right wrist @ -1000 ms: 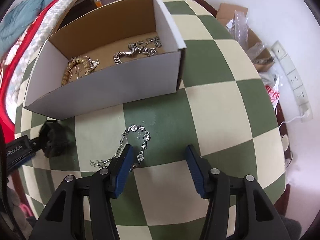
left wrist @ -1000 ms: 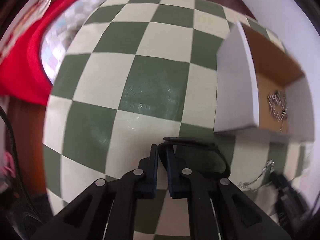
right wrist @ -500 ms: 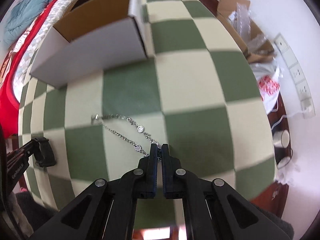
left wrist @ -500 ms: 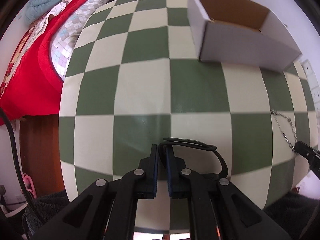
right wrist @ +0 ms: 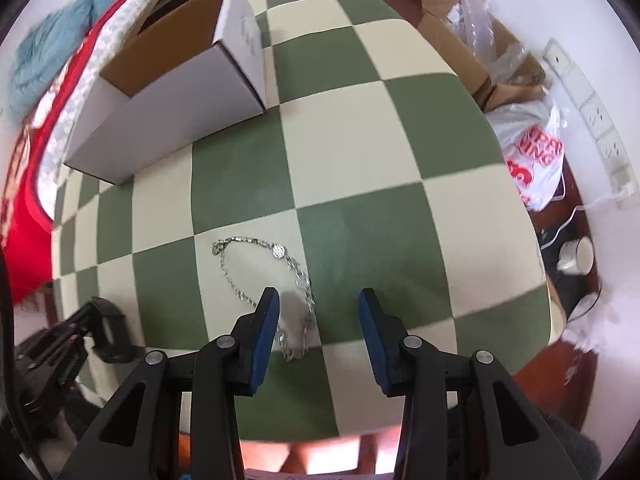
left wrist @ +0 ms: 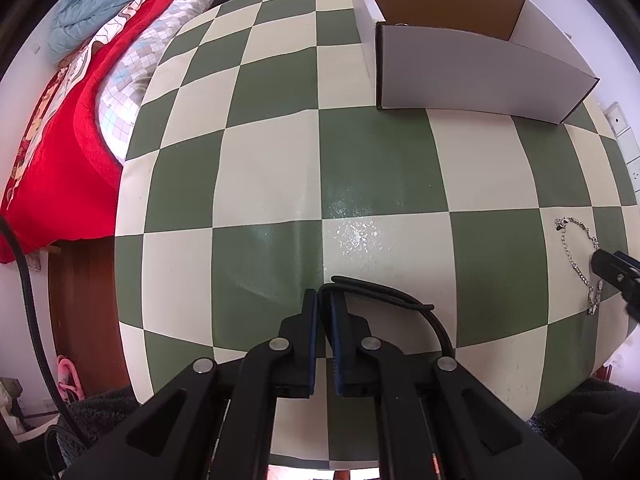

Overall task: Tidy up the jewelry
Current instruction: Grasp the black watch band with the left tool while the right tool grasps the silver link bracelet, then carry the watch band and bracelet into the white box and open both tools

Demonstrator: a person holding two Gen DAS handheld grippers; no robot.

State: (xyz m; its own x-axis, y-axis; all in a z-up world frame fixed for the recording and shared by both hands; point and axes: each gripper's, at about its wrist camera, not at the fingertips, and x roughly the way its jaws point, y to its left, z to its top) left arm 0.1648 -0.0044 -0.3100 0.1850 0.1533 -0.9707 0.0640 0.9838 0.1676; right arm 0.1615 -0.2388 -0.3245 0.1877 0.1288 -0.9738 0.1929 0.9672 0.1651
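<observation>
R claw opening, chain lying loose on counter btwn its jaws | L claw together, empty | box well apart; chain not boxed yet, pickup + drop left

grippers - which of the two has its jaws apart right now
The right gripper: its blue pads stand apart, opening, over the silver chain bracelet on the table. The left gripper is shut, pads together.
</observation>
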